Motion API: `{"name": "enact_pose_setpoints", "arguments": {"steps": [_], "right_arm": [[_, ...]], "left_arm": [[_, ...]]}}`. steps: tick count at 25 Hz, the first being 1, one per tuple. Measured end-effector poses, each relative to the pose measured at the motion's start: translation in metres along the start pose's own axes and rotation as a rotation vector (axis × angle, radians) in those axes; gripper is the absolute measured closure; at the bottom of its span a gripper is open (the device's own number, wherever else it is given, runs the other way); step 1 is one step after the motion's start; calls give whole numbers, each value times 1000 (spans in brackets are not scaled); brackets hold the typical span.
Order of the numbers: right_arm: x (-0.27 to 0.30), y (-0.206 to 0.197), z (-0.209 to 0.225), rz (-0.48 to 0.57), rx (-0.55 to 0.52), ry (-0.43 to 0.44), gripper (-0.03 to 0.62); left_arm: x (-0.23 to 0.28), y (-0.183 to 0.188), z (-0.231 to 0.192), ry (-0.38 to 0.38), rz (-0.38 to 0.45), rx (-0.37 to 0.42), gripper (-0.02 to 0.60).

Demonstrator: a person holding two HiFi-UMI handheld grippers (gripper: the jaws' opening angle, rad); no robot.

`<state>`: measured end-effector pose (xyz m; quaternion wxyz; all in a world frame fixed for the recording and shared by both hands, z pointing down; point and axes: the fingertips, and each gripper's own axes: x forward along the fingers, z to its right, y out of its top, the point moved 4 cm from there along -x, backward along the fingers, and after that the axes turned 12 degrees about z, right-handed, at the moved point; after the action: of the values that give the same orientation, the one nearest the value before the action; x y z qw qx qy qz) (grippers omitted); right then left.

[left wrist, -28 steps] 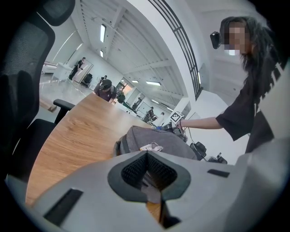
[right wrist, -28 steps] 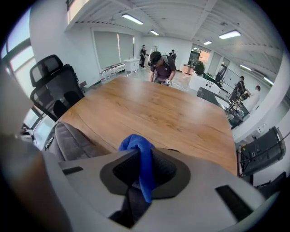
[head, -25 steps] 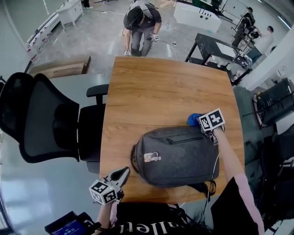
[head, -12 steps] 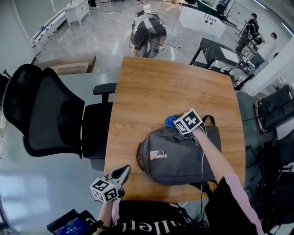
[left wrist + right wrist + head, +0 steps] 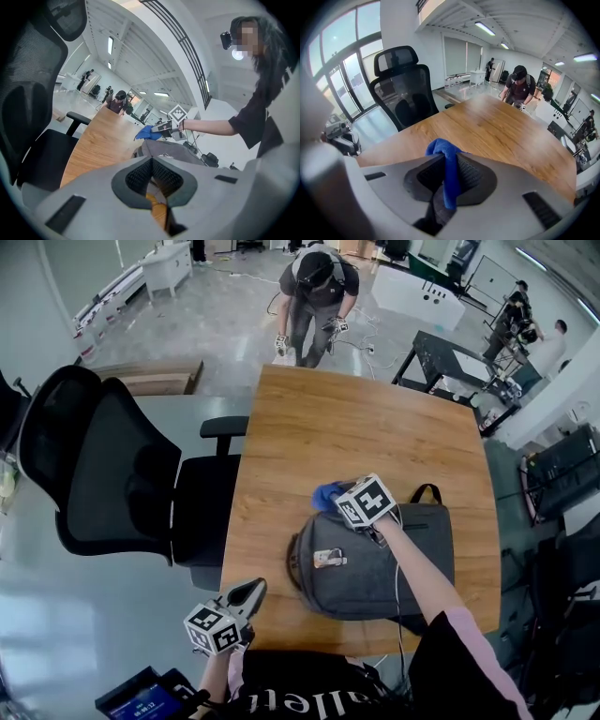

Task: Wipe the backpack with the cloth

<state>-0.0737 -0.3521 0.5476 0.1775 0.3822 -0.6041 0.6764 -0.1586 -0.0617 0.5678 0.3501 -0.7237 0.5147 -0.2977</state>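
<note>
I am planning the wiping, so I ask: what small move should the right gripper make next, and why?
Probably sweep the right gripper across the grey fabric backpack: its jaws clamp the blue cloth at the bag's far left corner, and most of its top lies to the right.

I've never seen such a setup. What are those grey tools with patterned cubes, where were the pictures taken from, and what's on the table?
No robot: a person holds a two-jaw gripper in each hand. The top-down picture comes from a camera on their head; the other two from cameras riding on each gripper. On the wooden table lies a dark grey fabric backpack. The right gripper is shut on a blue cloth at the backpack's far left corner. The left gripper is shut, empty, near the table's front edge. The cubes are parts of the grippers.
</note>
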Motion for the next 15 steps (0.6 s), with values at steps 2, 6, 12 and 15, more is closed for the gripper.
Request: {"name": "enact_pose_setpoints", "arguments": {"steps": [2, 6, 12, 15], "right_arm": [[-12, 4, -2, 32, -2, -48, 530], [-32, -3, -18, 76, 33, -45, 530], [-54, -27, -53, 96, 37, -40, 530], [-65, -35, -71, 104, 44, -31, 530]], "left_arm": [[-5, 2, 1, 0, -1, 2, 581], [-8, 0, 1, -8, -9, 2, 580], [-5, -4, 8, -51, -30, 7, 580], [-5, -8, 11, -65, -44, 6, 580]]}}
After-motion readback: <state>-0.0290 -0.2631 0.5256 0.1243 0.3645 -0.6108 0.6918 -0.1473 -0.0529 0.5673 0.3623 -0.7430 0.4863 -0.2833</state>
